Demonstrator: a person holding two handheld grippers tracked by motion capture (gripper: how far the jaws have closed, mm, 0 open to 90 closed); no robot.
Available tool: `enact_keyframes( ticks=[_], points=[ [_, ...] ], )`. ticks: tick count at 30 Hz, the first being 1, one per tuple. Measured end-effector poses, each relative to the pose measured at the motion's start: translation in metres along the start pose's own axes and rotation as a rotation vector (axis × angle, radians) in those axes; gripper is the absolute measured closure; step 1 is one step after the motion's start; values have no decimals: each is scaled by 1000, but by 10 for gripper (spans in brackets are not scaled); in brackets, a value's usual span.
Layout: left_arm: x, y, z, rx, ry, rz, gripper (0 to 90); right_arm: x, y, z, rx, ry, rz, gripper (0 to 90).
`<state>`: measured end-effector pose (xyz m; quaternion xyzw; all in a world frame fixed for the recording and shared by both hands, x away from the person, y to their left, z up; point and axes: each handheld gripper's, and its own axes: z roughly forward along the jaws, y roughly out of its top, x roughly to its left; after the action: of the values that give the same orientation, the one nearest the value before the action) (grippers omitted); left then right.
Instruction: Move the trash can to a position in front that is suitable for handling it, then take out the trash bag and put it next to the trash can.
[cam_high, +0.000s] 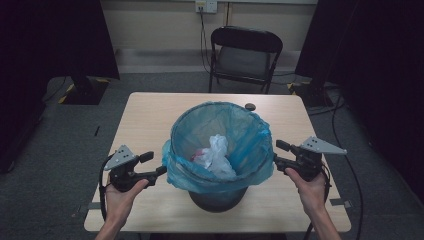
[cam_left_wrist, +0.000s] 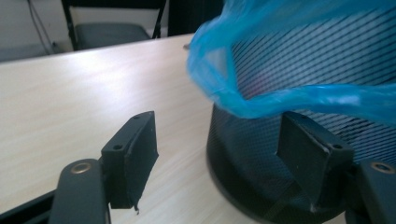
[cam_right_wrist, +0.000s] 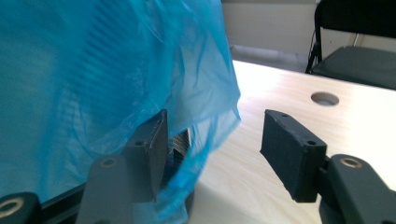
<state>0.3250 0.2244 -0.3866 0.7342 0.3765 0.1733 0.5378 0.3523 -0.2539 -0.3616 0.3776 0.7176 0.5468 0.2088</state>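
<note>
Altogether one lined bin (cam_high: 217, 197), two open grippers: left gripper (cam_high: 155, 164), right gripper (cam_high: 279, 152)

Both forearms come in from the bottom of the high view, each hand wrapped around a gripper's handle. The left hand (cam_high: 121, 196) holds the left gripper (cam_high: 154, 165) level, pointing right, its jaws standing apart with nothing pressed between them. The right hand (cam_high: 307, 186) holds the right gripper (cam_high: 279, 153) level, pointing left, its jaws likewise apart. The two grippers face each other, well apart.
</note>
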Motion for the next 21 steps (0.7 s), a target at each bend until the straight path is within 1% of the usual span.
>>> enact_keyframes(
  ticks=[1, 3, 5, 6, 8, 9, 10, 11, 12, 14, 15, 16, 18, 19, 20, 21],
  points=[
    [-3, 4, -2, -19, -11, 4, 283, 0, 0, 0, 0, 0, 0, 414],
    [-7, 9, -4, -29, -15, 21, 284, 3, 5, -2, -22, 11, -2, 415],
    [-12, 15, -4, -47, -18, 33, 294, 6, 11, -2, -37, 26, -16, 415],
    [-14, 18, -3, -51, -18, 42, 301, 10, 15, -1, -46, 23, -29, 418],
    [-16, 24, -2, -69, 2, 56, 307, 11, 17, -1, -48, 20, -35, 423],
    [-15, 26, 0, -82, -6, 50, 325, 11, 19, 0, -52, 24, -35, 423],
    [-15, 30, 2, -79, -17, 52, 357, 10, 24, 3, -61, 26, -35, 435],
    [-15, 32, 3, -77, -13, 57, 357, 10, 24, 3, -61, 26, -35, 435],
    [-16, 34, 3, -84, -13, 63, 375, 10, 26, 3, -62, 21, -39, 443],
    [-16, 38, 3, -107, -29, 63, 480, 9, 30, 5, -67, 26, -40, 482],
    [-16, 40, 3, -116, -35, 63, 514, 9, 31, 6, -69, 28, -40, 512],
    [-16, 42, 3, -127, -44, 60, 568, 9, 33, 6, -73, 36, -41, 573],
    [-15, 45, 2, -135, -63, 51, 633, 9, 38, 7, -83, 59, -36, 652],
    [-16, 47, 1, -143, -66, 47, 672, 10, 40, 8, -85, 64, -38, 707],
    [-16, 49, 0, -153, -75, 42, 702, 11, 42, 8, -92, 82, -37, 759],
    [-17, 50, -1, -155, -82, 46, 733, 12, 44, 8, -96, 85, -37, 791]
  ],
)
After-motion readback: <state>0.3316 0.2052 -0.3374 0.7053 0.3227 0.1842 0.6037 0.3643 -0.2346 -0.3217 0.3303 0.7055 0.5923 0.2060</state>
